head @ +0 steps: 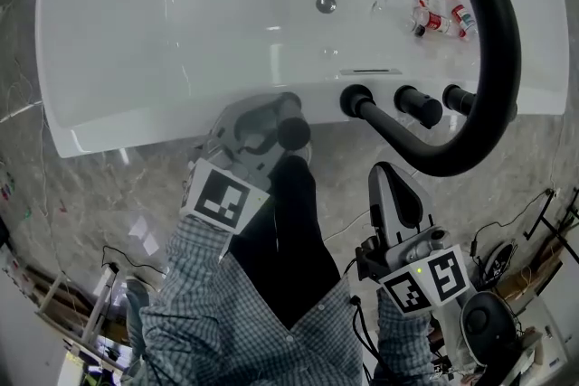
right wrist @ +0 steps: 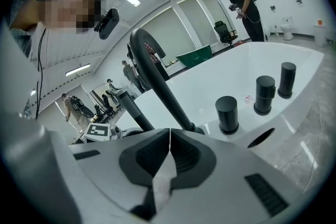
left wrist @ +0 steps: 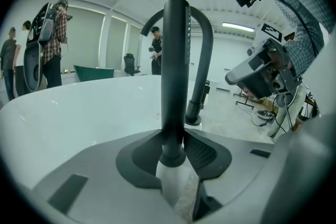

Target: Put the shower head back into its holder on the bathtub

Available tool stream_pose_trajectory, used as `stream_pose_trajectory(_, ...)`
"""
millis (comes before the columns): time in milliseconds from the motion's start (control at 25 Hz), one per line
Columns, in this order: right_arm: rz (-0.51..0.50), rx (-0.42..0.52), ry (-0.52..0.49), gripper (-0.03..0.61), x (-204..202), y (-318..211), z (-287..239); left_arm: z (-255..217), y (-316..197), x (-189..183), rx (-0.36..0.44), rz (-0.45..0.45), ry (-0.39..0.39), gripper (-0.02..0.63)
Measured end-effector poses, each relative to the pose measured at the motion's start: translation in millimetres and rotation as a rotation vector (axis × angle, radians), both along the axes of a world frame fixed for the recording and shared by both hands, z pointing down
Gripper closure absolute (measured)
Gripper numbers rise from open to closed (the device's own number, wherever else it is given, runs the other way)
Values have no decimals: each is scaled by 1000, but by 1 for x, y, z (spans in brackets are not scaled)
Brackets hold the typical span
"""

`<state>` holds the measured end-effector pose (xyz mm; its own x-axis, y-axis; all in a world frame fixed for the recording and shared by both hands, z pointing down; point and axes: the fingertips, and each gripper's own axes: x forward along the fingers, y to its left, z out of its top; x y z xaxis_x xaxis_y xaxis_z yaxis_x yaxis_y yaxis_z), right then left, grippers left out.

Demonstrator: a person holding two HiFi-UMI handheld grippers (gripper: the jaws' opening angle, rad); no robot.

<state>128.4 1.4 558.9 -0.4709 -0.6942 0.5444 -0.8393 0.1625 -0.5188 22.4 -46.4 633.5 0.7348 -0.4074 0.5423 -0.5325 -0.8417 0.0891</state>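
Observation:
The black stick-shaped shower head (left wrist: 175, 76) stands upright between the jaws of my left gripper (left wrist: 176, 152), which is shut on it near its lower collar. In the head view it shows end-on as a black round top (head: 292, 133) at the bathtub's near rim (head: 136, 127), with my left gripper (head: 262, 138) around it. Its lower end meets the white rim; the holder itself is hidden. My right gripper (head: 387, 178) hangs over the floor below the faucet, and its jaws (right wrist: 169, 131) are shut with nothing between them.
A big black arched faucet spout (head: 493, 41) rises from the rim beside two black knobs (head: 418, 106) (head: 460, 99). Small bottles (head: 439, 14) lie in the tub near the drain (head: 326, 4). Cables and gear (head: 507, 267) crowd the floor at right. People (left wrist: 52, 44) stand beyond the tub.

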Motion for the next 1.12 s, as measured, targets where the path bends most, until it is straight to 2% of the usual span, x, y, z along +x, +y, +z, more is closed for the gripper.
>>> stream_pose_trajectory(200,-14,-6,-2,562,-5,3,-4,1,4,-1,-31,-30,4,483)
stream_pose_trajectory(600,-21,-2,14,561,-6,8,-25,-6,11,-2,-83,-36,-9,483)
stream_pose_trajectory(800,-25,8,28,561,-15,7,-36,-9,13,-17,-113,-59,-22,483)
stream_pose_trajectory(1000,-32,33,37,561,-24,14,-69,-42,28,-36,-118,-68,-50,483)
stream_pose_trajectory(1120,-32,64,41,561,-30,14,-100,-79,38,-48,-118,-88,-19,483)
